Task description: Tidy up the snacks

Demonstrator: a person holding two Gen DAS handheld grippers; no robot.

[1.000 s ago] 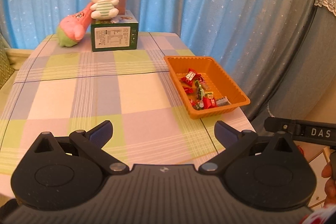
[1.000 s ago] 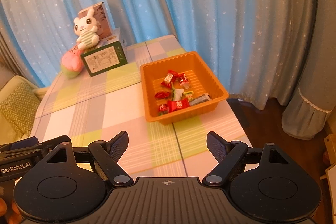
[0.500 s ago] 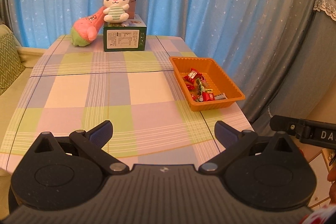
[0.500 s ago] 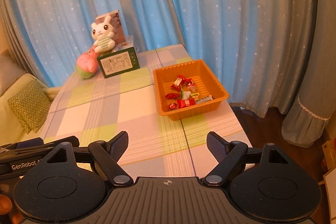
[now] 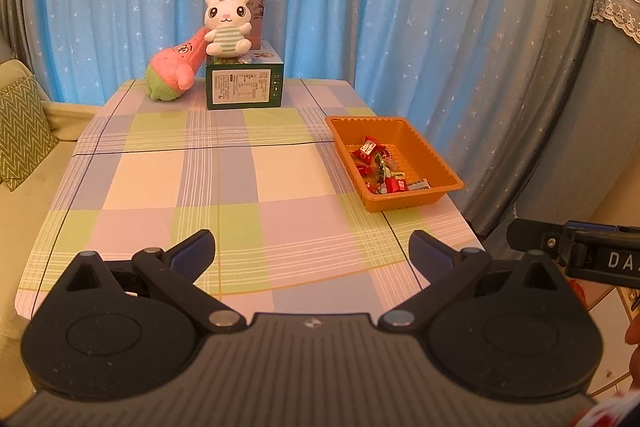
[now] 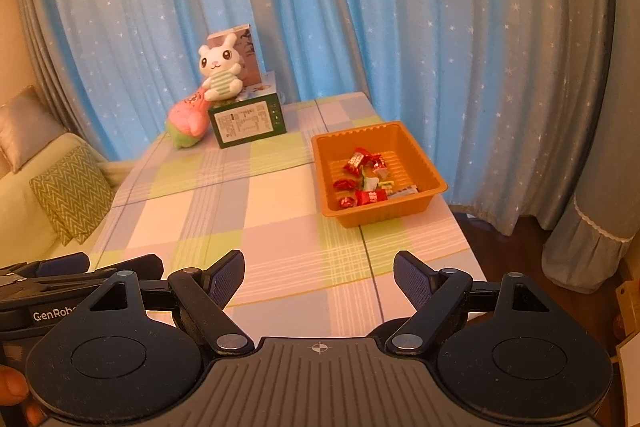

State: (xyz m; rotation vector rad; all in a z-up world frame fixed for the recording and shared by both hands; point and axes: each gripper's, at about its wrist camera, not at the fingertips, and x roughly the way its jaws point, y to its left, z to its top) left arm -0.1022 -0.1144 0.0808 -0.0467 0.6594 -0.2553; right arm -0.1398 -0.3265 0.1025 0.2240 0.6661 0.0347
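An orange tray (image 5: 434, 163) (image 6: 328, 183) sits at the right side of the checked table (image 5: 224, 195) (image 6: 248, 211). Several wrapped snacks (image 5: 380, 167) (image 6: 366, 179), mostly red, lie inside it. My left gripper (image 5: 310, 247) hovers over the table's near edge, open, with nothing between its fingers. My right gripper (image 6: 318, 273) is also open and empty, back from the tray over the near edge. Each gripper's body shows at the edge of the other's view.
At the table's far end stand a green box (image 5: 244, 87) (image 6: 248, 121) with a white rabbit plush (image 5: 226, 25) on top, a taller box behind, and a pink-green plush (image 5: 174, 73) leaning beside. Blue starred curtains hang behind. A sofa with a patterned cushion (image 6: 70, 191) lies left.
Both grippers have drawn back and up from the table, so the tray and boxes look smaller and farther. Their jaws stayed open and empty.
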